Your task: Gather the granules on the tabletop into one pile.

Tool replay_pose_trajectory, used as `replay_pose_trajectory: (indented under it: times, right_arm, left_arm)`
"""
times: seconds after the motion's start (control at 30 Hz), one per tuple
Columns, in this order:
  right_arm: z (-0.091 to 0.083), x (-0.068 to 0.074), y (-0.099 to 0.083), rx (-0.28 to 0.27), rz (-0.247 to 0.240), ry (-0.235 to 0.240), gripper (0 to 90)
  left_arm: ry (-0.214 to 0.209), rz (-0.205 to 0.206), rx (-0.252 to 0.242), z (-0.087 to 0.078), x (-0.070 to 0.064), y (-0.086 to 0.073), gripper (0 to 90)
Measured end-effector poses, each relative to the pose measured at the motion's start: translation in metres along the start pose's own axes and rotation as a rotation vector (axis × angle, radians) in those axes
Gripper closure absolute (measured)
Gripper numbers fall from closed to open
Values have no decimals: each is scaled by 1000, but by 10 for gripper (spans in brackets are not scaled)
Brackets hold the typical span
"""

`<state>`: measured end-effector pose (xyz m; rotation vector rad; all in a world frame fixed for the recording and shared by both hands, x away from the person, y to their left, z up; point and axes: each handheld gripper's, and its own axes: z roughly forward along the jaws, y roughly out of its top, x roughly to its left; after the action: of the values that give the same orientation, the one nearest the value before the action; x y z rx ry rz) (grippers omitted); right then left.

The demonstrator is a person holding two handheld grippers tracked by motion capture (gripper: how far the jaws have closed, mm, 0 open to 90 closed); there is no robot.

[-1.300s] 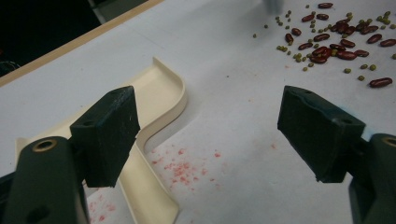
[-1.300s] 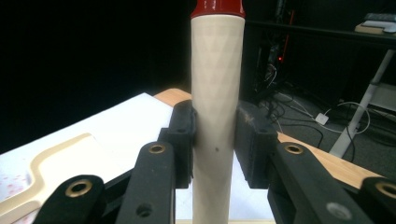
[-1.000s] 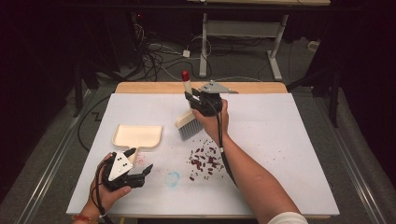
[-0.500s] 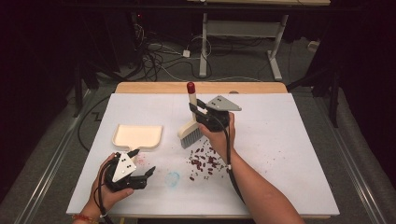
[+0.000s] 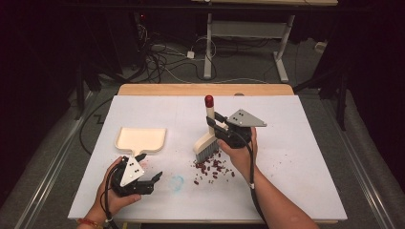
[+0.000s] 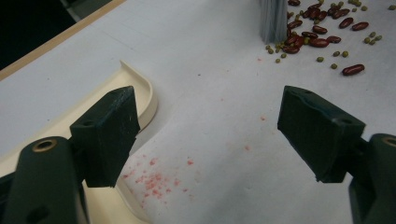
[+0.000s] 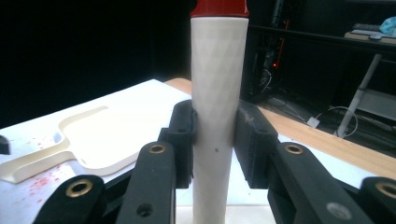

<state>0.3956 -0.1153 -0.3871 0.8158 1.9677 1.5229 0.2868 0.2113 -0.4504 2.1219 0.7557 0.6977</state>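
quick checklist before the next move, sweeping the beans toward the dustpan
1. Right tool shut on brush handle: ok.
2. Bristles down at the beans: ok.
3. Left tool open: ok.
4. Left tool gripping dustpan handle: not ok, the handle lies by one jaw, not held.
5. Dustpan mouth facing the beans: not ok, the handle end points toward the person.
6. Table between beans and dustpan free of obstacles: ok.

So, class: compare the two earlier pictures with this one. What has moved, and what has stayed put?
The right gripper, shut on the brush throughout, has brought it nearer the person, setting its bristles down at the far edge of the beans. The left gripper stays open near the dustpan, which hasn't moved.
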Motion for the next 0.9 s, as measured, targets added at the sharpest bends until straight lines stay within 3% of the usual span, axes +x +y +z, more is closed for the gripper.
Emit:
replay_pose_trajectory:
  times: [0.17,0.3,0.5,0.63,0.67,0.73,0.9]
  right_arm:
    - [-3,3,7,-21,-6,5,704]
    - [-2,9,16,-38,2,54,704]
    - [6,25,24,-69,6,213,704]
    - [17,38,21,-62,-27,312,704]
    - [17,38,21,-62,-27,312,704]
    - [27,41,15,-50,-25,368,704]
    - [38,40,5,-25,-44,437,703]
  left_arm:
    - [1,5,10,2,0,0,198]
    - [4,4,7,0,1,0,198]
    - [14,-20,-18,-7,6,-2,198]
    - [19,-29,-37,-11,9,-4,198]
    - [15,-32,-40,-11,10,-5,198]
    - [2,-30,-42,-11,9,-5,198]
    - [-7,-33,-39,-12,6,-6,198]
